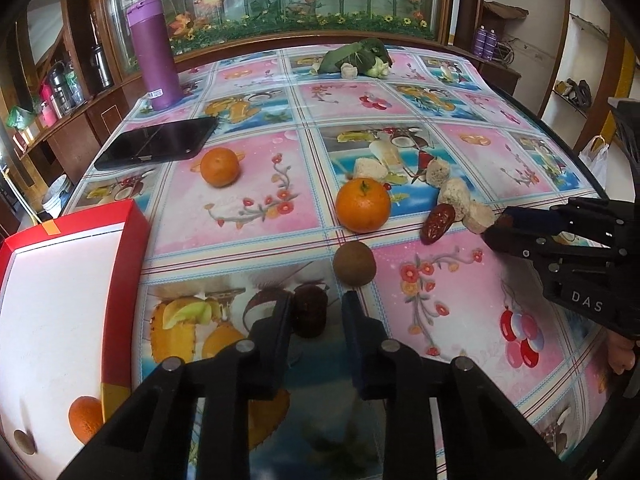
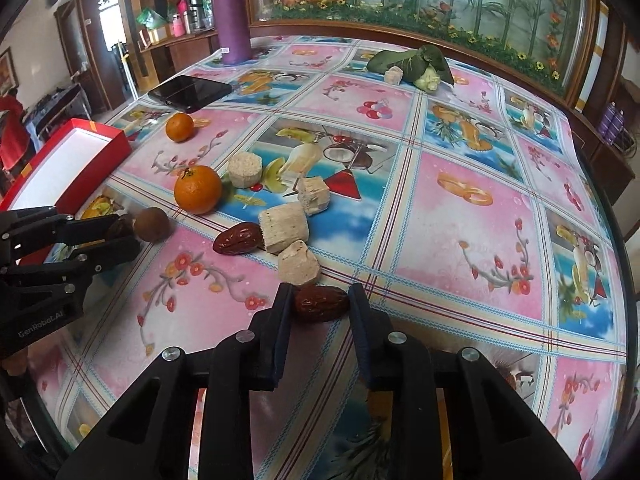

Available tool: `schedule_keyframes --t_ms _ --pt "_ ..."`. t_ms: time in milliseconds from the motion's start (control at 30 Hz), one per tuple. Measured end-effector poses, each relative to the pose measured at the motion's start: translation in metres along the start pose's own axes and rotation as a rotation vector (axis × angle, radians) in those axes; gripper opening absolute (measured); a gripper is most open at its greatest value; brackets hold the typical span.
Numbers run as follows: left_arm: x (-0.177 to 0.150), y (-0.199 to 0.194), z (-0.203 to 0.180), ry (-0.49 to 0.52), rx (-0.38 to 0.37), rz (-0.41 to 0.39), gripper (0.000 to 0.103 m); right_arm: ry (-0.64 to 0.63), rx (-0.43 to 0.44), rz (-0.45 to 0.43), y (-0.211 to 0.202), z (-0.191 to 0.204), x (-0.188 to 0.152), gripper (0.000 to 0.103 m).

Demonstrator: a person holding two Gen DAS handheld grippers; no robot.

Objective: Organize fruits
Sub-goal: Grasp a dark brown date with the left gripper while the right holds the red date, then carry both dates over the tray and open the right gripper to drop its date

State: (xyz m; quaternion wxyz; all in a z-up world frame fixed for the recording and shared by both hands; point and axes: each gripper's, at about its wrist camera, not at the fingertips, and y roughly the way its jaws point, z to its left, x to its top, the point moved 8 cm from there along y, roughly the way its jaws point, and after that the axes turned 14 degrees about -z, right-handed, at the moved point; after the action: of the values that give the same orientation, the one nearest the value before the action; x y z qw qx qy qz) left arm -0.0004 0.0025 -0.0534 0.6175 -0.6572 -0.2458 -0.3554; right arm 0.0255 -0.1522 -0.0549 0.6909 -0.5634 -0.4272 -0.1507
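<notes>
- Left wrist view: left gripper (image 1: 316, 312) clamped on a dark red date (image 1: 310, 312), just above the tablecloth (image 1: 248, 200).
- Brown round fruit (image 1: 354, 265) sits just beyond the fingertips, apart from them.
- Red box (image 1: 132, 236) at near left, white inside. It holds one orange (image 1: 85, 420) at the near end and a small brown round thing (image 1: 25, 442) in the near corner; the rest of the interior in view is bare.
- Two oranges loose on the cloth: one centre (image 1: 363, 205), one further left (image 1: 219, 167) next to a black tablet (image 1: 158, 143).
- Second date (image 1: 438, 224) lies right of centre, touching pale sponge-like chunks (image 1: 454, 196).
- Right gripper (image 1: 494, 230) comes in from the right; something dark between its tips.
- Purple tumbler (image 1: 153, 52) far left, leafy greens (image 1: 356, 58) far centre.

- Right wrist view: right gripper (image 2: 320, 304) closed on a date (image 2: 321, 303), both pads against its ends, resting on the cloth.
- Free date (image 2: 239, 238) further left, touching a pale chunk (image 2: 283, 227).
- Left gripper (image 2: 124, 236) at left edge, dark item in its tips, brown fruit (image 2: 151, 225) right beside it.
- Red box (image 2: 94, 136) at far left; the part of its interior in view is empty.
</notes>
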Motion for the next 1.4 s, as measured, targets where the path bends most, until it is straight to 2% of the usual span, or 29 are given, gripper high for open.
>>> schedule_keyframes --t_ms 100,233,500,633,733,867,933,1067,1233,1400 --pt "0.000 0.000 -0.002 -0.008 -0.007 -0.001 0.020 0.003 0.000 0.001 -0.001 0.000 0.000 0.027" --pt "0.001 -0.004 0.000 -0.016 0.010 -0.012 0.020 0.018 -0.004 0.004 -0.001 -0.003 0.000 0.027" --pt "0.013 -0.051 0.021 -0.047 0.060 -0.123 0.019 0.083 -0.003 -0.030 -0.008 -0.010 0.006 0.027" --pt "0.012 -0.076 0.045 -0.078 0.106 -0.163 0.019 0.122 0.023 -0.056 -0.011 -0.003 0.014 0.027" --pt "0.008 -0.093 0.071 -0.099 0.162 -0.187 0.019 0.191 0.105 -0.069 -0.016 0.011 0.020 0.027" --pt "-0.003 -0.109 0.115 -0.143 0.248 -0.192 0.019 0.184 0.192 -0.103 -0.019 0.054 0.037 0.027" --pt "-0.010 -0.113 0.137 -0.163 0.299 -0.188 0.019 0.172 0.256 -0.100 -0.016 0.085 0.046 0.026" --pt "-0.026 -0.118 0.174 -0.185 0.386 -0.168 0.019 0.109 0.316 -0.095 -0.003 0.146 0.068 0.026" --pt "-0.041 -0.118 0.204 -0.214 0.449 -0.147 0.019 0.063 0.367 -0.071 0.020 0.214 0.094 0.026" --pt "-0.050 -0.116 0.226 -0.217 0.517 -0.132 0.019 0.046 0.389 -0.030 0.044 0.261 0.102 0.026"
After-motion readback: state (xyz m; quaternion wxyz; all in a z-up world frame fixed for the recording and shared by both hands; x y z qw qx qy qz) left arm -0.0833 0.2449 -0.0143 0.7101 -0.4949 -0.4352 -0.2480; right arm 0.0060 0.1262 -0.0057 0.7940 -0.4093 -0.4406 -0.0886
